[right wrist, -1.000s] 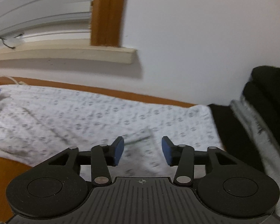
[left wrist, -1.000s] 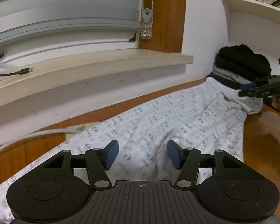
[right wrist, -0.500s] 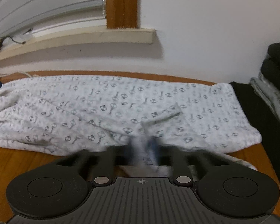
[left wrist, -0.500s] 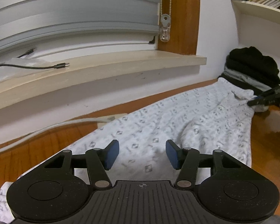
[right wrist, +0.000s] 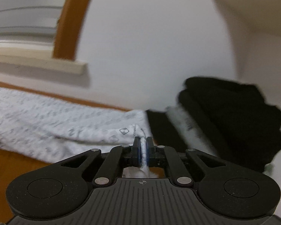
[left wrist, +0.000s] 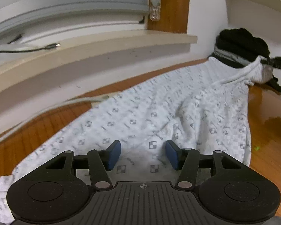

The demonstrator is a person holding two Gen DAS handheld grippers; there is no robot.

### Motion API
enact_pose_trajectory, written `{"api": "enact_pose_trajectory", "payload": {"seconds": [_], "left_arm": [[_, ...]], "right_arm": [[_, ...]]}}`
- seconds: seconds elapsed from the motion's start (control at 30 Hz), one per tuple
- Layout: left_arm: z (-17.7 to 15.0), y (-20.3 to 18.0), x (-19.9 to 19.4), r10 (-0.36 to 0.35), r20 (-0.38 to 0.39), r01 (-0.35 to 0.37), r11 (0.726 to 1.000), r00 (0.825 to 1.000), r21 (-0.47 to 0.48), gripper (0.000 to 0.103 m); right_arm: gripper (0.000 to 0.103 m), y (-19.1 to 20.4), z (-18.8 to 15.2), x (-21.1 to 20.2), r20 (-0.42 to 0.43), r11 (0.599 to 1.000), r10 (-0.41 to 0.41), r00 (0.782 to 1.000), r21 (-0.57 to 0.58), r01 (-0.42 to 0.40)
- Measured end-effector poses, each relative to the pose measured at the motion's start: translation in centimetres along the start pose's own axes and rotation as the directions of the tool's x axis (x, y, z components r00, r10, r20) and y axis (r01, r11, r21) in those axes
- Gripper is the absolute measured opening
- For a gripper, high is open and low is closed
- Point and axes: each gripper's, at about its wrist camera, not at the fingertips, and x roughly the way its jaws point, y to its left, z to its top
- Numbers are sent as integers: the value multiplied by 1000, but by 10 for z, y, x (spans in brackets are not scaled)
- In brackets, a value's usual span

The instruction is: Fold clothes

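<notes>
My right tongs (right wrist: 143, 151) pinch the cloth (left wrist: 159, 116) corner | left tongs (left wrist: 142, 154) closing, nothing gripped, cloth beneath on worktop (left wrist: 267, 131) | right view blurred; cloth's near end cut off

Left wrist view: mounted behind the left gripper (left wrist: 142, 154), low and close above the patterned garment (left wrist: 159, 116), looking down its length toward the window sill (left wrist: 95, 46) and the dark clothes pile (left wrist: 241, 45) at the far end. Right wrist view: mounted behind the right gripper (right wrist: 143, 150), closer to that pile (right wrist: 234, 120), facing the white wall (right wrist: 149, 46) nearly level. Shared ground: garment (right wrist: 46, 123), pile, sill (right wrist: 37, 65), wooden table (left wrist: 266, 131). The right gripper (left wrist: 277, 63) itself appears at the left view's right edge, beside the pile.
</notes>
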Motion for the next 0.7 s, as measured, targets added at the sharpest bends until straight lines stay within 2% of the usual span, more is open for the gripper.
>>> {"api": "enact_pose_trajectory", "payload": {"seconds": [0.03, 0.13, 0.17, 0.2, 0.37, 0.43, 0.53, 0.6, 0.7], "left_arm": [[-1, 0, 1, -10, -1, 10, 1000, 1000, 4, 48], [-5, -1, -1, -33, 10, 33, 999, 999, 5, 21], [-5, -2, -3, -19, 13, 19, 1000, 1000, 8, 10], [-5, -3, -5, -14, 22, 14, 1000, 1000, 12, 5], [-5, -6, -35, 21, 132, -19, 1000, 991, -15, 3], [-4, -8, -52, 43, 192, -38, 999, 980, -31, 3], [-1, -12, -78, 78, 284, -63, 996, 956, -60, 3], [3, -13, -87, 92, 314, -74, 995, 945, -70, 3], [9, -15, -89, 105, 323, -88, 994, 941, -67, 3]], "right_arm": [[6, -3, 1, -2, 14, 1000, -19, 1000, 2, 19], [6, -11, 1, -4, 23, 999, -38, 999, 4, 38], [6, -13, 1, -4, 23, 999, -41, 999, 2, 41], [6, -14, 2, -4, 23, 999, -43, 999, 0, 43], [6, -16, 10, -16, 70, 998, -63, 996, 6, 63], [6, -18, 14, -24, 107, 997, -83, 991, 12, 82], [6, -22, 18, -32, 134, 995, -97, 986, 26, 94], [6, -22, 19, -31, 132, 995, -98, 986, 22, 96], [6, -22, 22, -28, 134, 995, -97, 986, 22, 95]]}}
